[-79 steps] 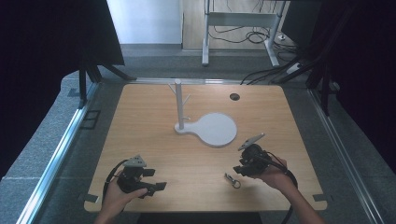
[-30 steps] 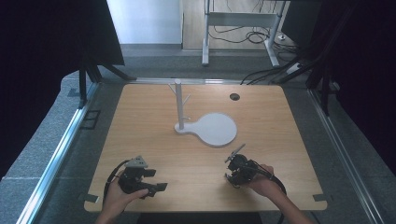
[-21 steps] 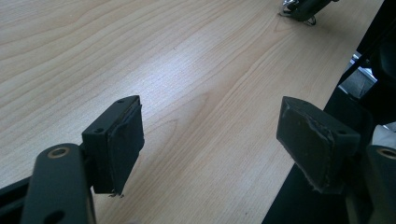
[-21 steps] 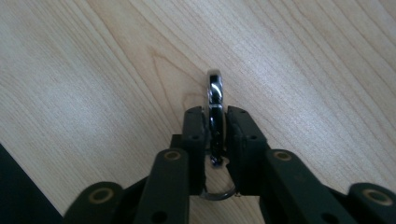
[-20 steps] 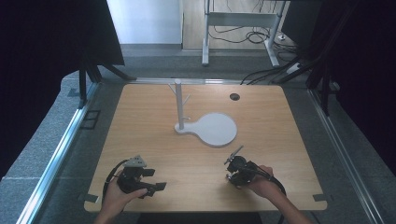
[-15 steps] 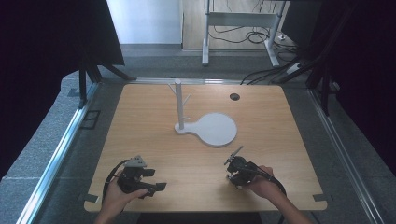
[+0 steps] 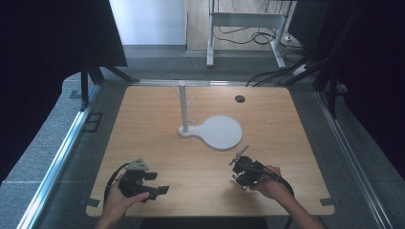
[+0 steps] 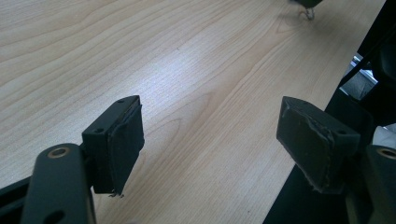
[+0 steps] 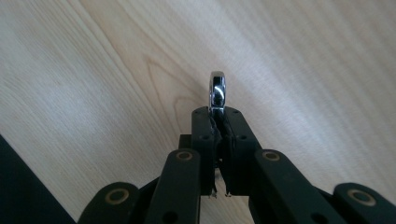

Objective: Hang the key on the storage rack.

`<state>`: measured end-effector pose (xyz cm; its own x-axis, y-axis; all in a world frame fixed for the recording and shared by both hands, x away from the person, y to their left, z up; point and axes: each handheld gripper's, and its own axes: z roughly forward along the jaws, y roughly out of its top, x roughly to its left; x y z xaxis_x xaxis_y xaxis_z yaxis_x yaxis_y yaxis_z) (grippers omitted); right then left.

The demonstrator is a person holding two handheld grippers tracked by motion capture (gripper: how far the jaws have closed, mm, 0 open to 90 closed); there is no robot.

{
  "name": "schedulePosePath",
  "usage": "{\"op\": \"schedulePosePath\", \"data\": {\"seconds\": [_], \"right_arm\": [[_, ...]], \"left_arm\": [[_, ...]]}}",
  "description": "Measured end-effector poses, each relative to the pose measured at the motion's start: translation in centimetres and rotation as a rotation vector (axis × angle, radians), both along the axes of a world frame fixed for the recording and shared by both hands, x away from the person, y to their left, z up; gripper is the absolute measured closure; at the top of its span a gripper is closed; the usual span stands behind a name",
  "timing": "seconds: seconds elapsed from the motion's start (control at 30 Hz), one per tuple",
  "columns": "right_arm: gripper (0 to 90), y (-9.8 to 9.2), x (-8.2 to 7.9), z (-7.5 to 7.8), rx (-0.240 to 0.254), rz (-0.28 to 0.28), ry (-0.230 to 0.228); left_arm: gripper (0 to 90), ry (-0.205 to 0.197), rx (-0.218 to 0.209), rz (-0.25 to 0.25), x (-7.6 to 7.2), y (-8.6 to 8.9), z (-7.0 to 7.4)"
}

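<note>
A pale wooden tabletop [image 7: 157, 129] fills the middle of the high view, set between dark curtains and a grey floor, with a small dark round hole [image 7: 239, 98] near its far right corner. On its far half stands a white stand [image 7: 210, 131]: a flat round base with an upright post that carries short pegs. At the near edge, two hands reach in from the bottom. The left claw [image 7: 160, 190] rests low over the near left part of the tabletop, well apart from the stand; in the left gripper view its jaws stand wide apart with only bare wood between them, and its padded fingers [image 8: 122, 140] hold nothing. The right claw [image 9: 218, 122] sits over the near right part of the tabletop, just in front of the stand's round base. Its jaws have just been closing and now press together on a small shiny metal ring [image 9: 217, 92], which stands on edge, its upper half poking out above the pads. In the high view the ring is too small to make out under the right claw [image 7: 237, 177], close above the wood.
</note>
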<state>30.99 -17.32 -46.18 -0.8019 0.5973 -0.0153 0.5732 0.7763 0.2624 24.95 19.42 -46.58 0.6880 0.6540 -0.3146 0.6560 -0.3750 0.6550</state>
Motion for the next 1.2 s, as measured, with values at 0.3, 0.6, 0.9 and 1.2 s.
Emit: {"op": "schedulePosePath", "data": {"seconds": [0.3,0.6,0.9,1.2], "right_arm": [[84.4,0.1,1.1,2.6,0.04,-0.009,-0.065],[84.4,1.2,3.0,4.4,0.077,-0.014,-0.113],[84.4,1.8,4.7,5.3,0.106,-0.018,-0.133],[84.2,1.9,6.0,5.5,0.11,-0.029,-0.135]], "left_arm": [[23.5,0.003,0.003,0.001,0.0,-0.1,0.0],[23.5,0.001,0.004,-0.002,0.0,-0.1,0.1],[23.5,0.005,0.006,-0.008,0.0,-0.3,0.0],[23.4,0.007,0.008,-0.01,0.0,-0.4,-0.1]]}}
